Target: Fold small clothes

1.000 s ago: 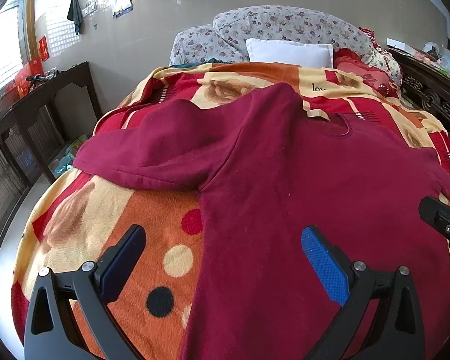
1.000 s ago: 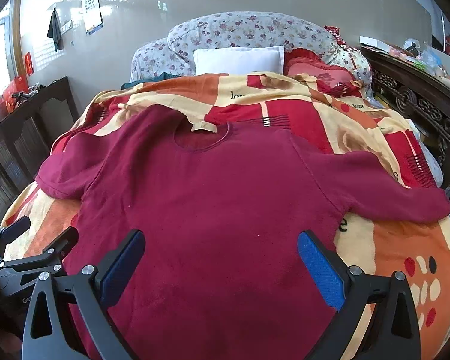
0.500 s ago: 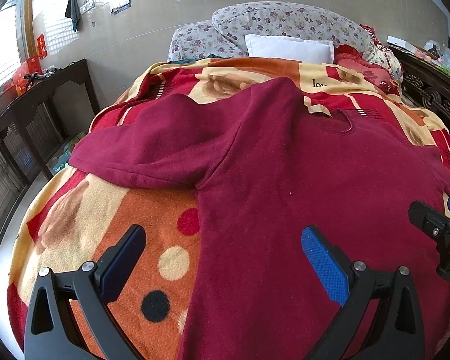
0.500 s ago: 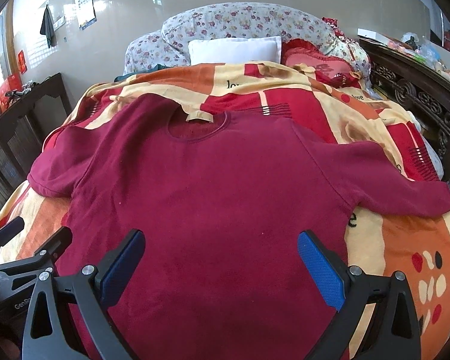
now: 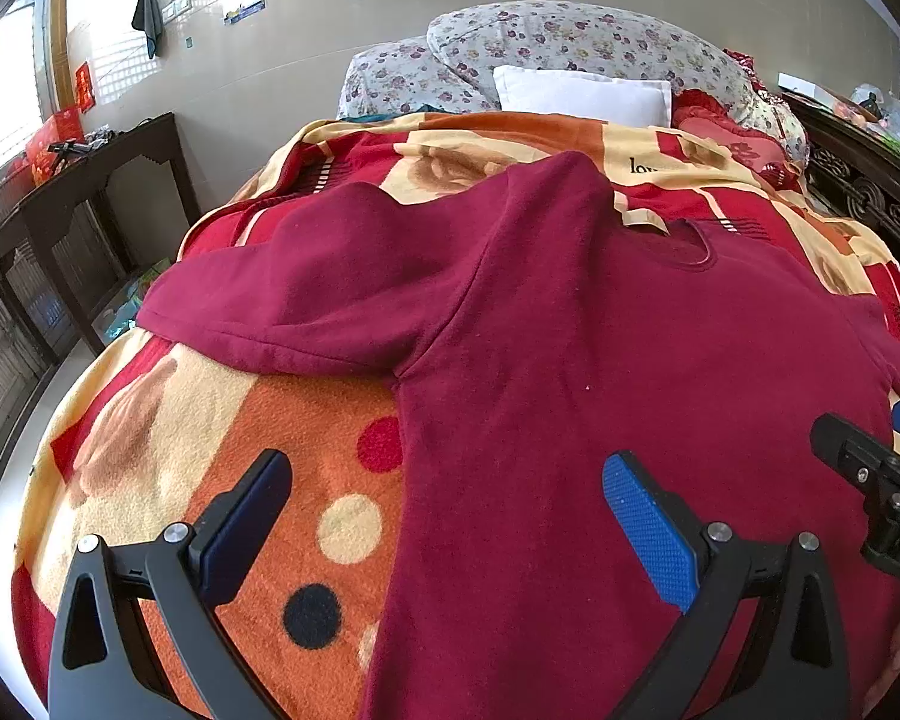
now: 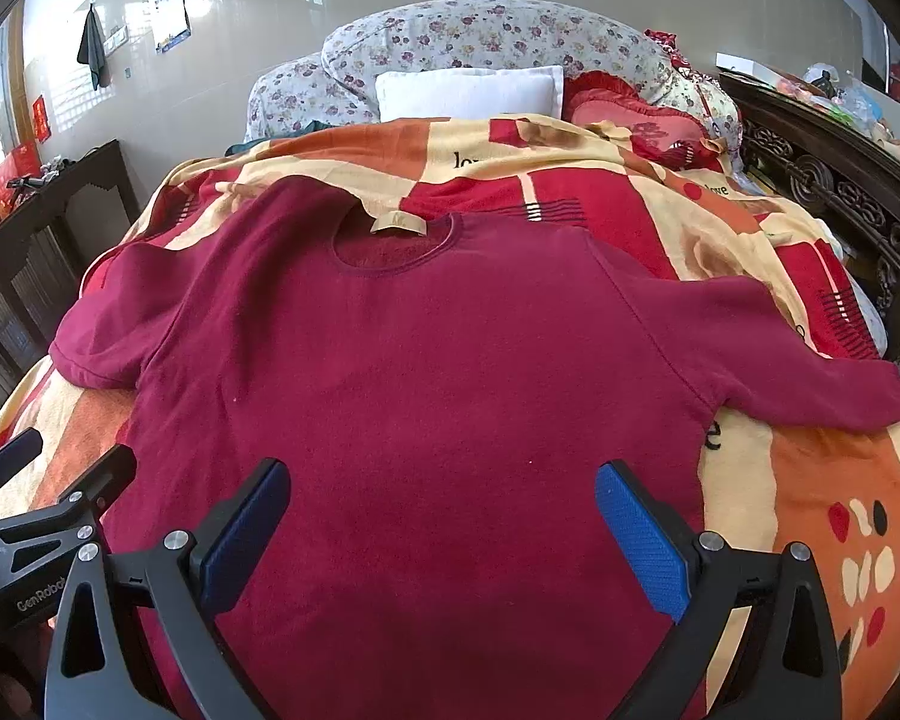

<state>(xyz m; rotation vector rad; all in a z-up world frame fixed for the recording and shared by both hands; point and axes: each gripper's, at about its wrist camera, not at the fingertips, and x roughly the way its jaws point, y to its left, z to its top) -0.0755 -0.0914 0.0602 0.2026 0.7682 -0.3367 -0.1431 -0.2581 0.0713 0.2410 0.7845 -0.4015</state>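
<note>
A dark red fleecy long-sleeved top [image 6: 450, 396] is spread flat, front up, on the patterned orange-and-red blanket [image 5: 222, 450]. Both the left gripper [image 5: 444, 516] and right gripper [image 6: 441, 516] are held spread, empty (above the hem end). Soft, light, limp cloth is judged; sleeve cuffs or hem corners are best pinched.

Bedroom furnishings, non-task items
Patterned blanket [image 6: 660, 228] as landmark: white pillow [image 6: 468, 93] and floral cushions [image 6: 480, 36] beyond its far edge; dark wooden table [image 5: 84, 192] left; carved wooden frame [image 6: 834, 192] right.
</note>
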